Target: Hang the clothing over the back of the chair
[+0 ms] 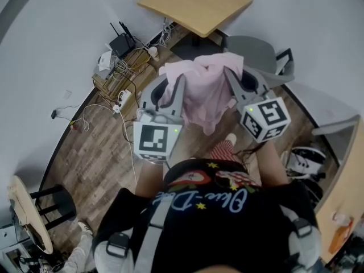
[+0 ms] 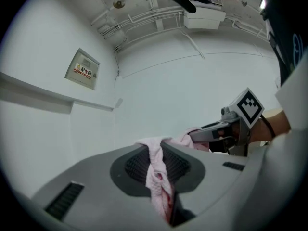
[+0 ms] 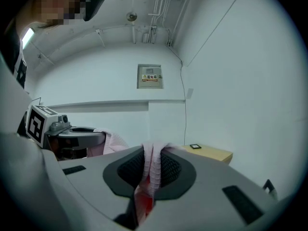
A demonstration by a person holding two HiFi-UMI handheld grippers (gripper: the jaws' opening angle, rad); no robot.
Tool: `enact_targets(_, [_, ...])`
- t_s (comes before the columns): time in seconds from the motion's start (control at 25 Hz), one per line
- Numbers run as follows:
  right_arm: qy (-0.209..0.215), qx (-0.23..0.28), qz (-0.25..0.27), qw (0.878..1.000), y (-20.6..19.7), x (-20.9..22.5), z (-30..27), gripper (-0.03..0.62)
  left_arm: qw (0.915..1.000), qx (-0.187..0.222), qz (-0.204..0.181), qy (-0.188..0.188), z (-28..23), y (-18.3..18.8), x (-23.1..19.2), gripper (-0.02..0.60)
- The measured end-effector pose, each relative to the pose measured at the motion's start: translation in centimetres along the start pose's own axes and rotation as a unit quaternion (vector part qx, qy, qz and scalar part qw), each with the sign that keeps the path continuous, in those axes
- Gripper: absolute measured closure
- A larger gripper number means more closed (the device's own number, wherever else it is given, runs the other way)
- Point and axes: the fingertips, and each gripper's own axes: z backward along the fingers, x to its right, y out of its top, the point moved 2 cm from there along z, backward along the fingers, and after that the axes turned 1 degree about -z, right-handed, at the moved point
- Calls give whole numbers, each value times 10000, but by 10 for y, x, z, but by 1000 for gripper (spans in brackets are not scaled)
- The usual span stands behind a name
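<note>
A pink garment (image 1: 206, 92) hangs spread between my two grippers in the head view, above the wooden floor. My left gripper (image 1: 173, 85) is shut on its left edge and my right gripper (image 1: 233, 78) is shut on its right edge. A grey chair (image 1: 259, 51) stands just beyond the garment, partly hidden by it. In the left gripper view the pink cloth (image 2: 159, 177) is pinched between the jaws of the left gripper (image 2: 156, 150), with the right gripper (image 2: 214, 131) off to the right. In the right gripper view a fold of the garment (image 3: 151, 170) is clamped in the right gripper (image 3: 154, 150).
A light wooden table (image 1: 196, 4) stands behind the chair, also visible as the table (image 3: 211, 153) in the right gripper view. A router and tangled cables (image 1: 122, 50) lie by the left wall. A black stool (image 1: 54, 206) is at the lower left, and grey furniture (image 1: 335, 124) at the right.
</note>
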Motion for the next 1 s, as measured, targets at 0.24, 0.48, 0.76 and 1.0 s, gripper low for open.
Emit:
enact_targets(0.24, [238,172,166,9994,21,57,-21,561,9997,12,-167,169,-56,20,7,533])
enact_targets(0.48, [247,304,320,9987,42,120,-36,562,9978,73,-621,219,-117,45,15,532])
enact_targets(0.76, [227,529,632,9963,97,194,-39,562,9951,359,-861,314,-183,105,25,532])
enact_targets(1.0, [-21,712,707,9950,127,262,-36,562,9925,630,-1015,274,-244,140,45,532])
